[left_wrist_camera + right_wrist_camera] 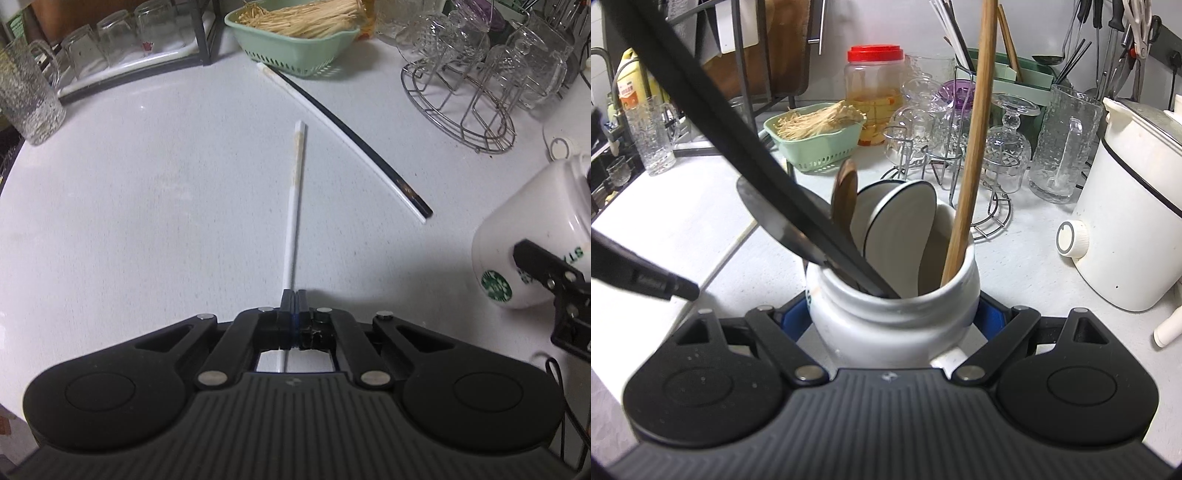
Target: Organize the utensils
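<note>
Your left gripper (294, 295) was pinched tight on the near end of the white chopstick (295, 206), its long axis running straight ahead over the counter (147, 203). The jar (532, 240) sat off to the right, clamped at its neck by your right gripper (892, 321), its mouth already crowded with utensils. Two more chopsticks (347, 129) lay beyond, well apart.

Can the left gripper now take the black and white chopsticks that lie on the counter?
Probably not yet. The left gripper is already shut on the white chopstick. The black and white chopsticks lie apart with bare counter around them, so the way is free once it unloads.
</note>
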Demonstrator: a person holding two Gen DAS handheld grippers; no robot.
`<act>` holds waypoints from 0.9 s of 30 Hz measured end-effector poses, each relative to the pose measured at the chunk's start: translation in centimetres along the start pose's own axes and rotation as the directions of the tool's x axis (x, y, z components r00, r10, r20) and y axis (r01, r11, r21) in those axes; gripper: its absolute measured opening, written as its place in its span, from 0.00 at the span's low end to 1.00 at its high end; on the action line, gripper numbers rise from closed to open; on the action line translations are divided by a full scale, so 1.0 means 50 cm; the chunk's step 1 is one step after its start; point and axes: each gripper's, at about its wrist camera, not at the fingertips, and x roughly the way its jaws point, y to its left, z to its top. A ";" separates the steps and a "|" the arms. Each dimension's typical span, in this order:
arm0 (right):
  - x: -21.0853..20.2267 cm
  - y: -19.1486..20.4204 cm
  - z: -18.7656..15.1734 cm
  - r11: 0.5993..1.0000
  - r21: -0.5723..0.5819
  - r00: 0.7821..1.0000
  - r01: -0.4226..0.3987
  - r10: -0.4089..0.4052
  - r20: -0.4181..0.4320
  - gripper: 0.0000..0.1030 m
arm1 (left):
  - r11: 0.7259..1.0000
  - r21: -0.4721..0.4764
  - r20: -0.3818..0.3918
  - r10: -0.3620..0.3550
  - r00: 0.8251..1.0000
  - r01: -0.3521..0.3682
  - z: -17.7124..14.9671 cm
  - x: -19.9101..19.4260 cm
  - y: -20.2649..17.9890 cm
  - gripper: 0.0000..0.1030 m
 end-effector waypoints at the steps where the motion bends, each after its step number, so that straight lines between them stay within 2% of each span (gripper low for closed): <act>1: -0.001 0.001 -0.001 1.000 -0.002 1.000 -0.002 0.002 -0.001 0.88 | 1.000 -0.008 0.002 -0.011 1.000 0.011 -0.007 -0.004 0.002 0.00; 7: -0.006 0.003 -0.006 1.000 -0.016 1.000 -0.017 0.017 -0.002 0.88 | 0.999 -0.032 0.056 -0.038 0.998 0.040 -0.009 -0.025 0.014 0.01; 9: -0.008 0.003 -0.008 1.000 -0.019 1.000 -0.021 0.021 -0.002 0.88 | 0.998 -0.017 0.071 -0.054 0.996 0.055 0.011 -0.021 0.016 0.06; 10: -0.009 0.003 -0.008 1.000 -0.020 1.000 -0.023 0.023 -0.002 0.88 | 0.998 -0.011 0.081 -0.059 0.995 0.060 0.022 -0.018 0.015 0.11; 11: -0.009 0.003 -0.009 1.000 -0.020 1.000 -0.023 0.023 -0.003 0.88 | 0.998 -0.001 0.089 -0.065 0.994 0.065 0.033 -0.015 0.014 0.21; 13: -0.010 0.004 -0.009 1.000 -0.021 1.000 -0.023 0.023 -0.004 0.88 | 0.998 0.021 0.112 -0.063 0.992 0.061 0.059 -0.005 0.010 0.29; 17: -0.011 0.005 -0.009 1.000 -0.016 1.000 -0.019 0.019 -0.007 0.88 | 0.997 0.044 0.127 -0.063 0.990 0.058 0.112 0.029 0.007 0.29; 24: -0.012 0.011 -0.008 1.000 0.001 1.000 0.004 -0.004 -0.014 0.88 | 0.995 0.087 0.109 -0.067 0.992 0.058 0.179 0.091 0.006 0.28; 27: -0.012 0.012 -0.008 1.000 0.008 1.000 0.012 -0.012 -0.015 0.88 | 0.989 0.141 0.081 -0.057 0.995 0.045 0.196 0.108 -0.003 0.28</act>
